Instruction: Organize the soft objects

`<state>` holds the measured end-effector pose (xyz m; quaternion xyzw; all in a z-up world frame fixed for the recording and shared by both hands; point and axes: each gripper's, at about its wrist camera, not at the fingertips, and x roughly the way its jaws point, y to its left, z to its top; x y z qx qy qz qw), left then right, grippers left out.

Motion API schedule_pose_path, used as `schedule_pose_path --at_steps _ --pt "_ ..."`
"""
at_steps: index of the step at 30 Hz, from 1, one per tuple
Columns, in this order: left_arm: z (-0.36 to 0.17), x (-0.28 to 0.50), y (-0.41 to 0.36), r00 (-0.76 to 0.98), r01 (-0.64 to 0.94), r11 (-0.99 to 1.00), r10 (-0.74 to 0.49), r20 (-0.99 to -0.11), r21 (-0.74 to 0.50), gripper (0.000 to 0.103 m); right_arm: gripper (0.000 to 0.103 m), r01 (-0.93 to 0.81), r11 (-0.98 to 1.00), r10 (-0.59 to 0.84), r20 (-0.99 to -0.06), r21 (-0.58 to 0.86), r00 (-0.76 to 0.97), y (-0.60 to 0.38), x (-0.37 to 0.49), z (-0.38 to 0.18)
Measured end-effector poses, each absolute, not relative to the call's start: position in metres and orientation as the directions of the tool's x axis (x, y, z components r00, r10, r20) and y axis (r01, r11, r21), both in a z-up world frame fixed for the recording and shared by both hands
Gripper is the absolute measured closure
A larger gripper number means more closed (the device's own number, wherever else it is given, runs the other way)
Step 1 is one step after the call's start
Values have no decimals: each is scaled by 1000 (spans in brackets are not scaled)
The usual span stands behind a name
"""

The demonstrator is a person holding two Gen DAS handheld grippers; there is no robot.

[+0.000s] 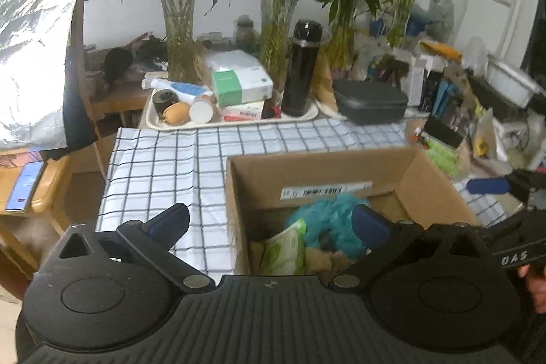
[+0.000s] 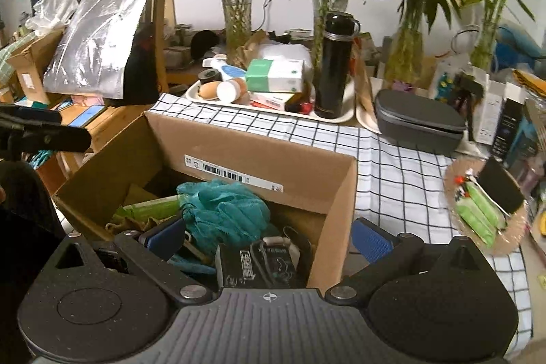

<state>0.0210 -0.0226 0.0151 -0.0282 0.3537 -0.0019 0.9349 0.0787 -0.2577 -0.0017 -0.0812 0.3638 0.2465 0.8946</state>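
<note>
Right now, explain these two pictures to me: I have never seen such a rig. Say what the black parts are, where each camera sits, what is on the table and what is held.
A person holds a two-finger claw in each hand, with a camera on each looking along its fingers. One picture comes from the left claw, the other from the right claw. Both stand open and hold nothing. Under them a cardboard box stands on a checked tablecloth. Inside lie a teal bath sponge and a green wipes pack. Behind stands a tray with a black flask.
</note>
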Motion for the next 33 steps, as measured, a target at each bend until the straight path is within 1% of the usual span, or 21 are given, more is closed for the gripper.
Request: schedule_pose_path --at_steps 8,14,21,33 --pt "9 1 -33 721 -6 1000 12 -693 12 0 0 -451 893 315 -713 -1 626 -253 52 -2" --pt "0 -7 -35 679 1 1000 -6 -735 -7 0 0 -413 910 253 -751 -29 610 -256 41 -9" --pt "-8 -9 -42 635 14 999 13 -772 28 0 0 -429 902 237 -781 -43 578 -254 35 -15" --pt "-11 -7 -42 614 4 999 29 -789 40 0 0 -433 899 217 -797 -61 563 -252 37 -19"
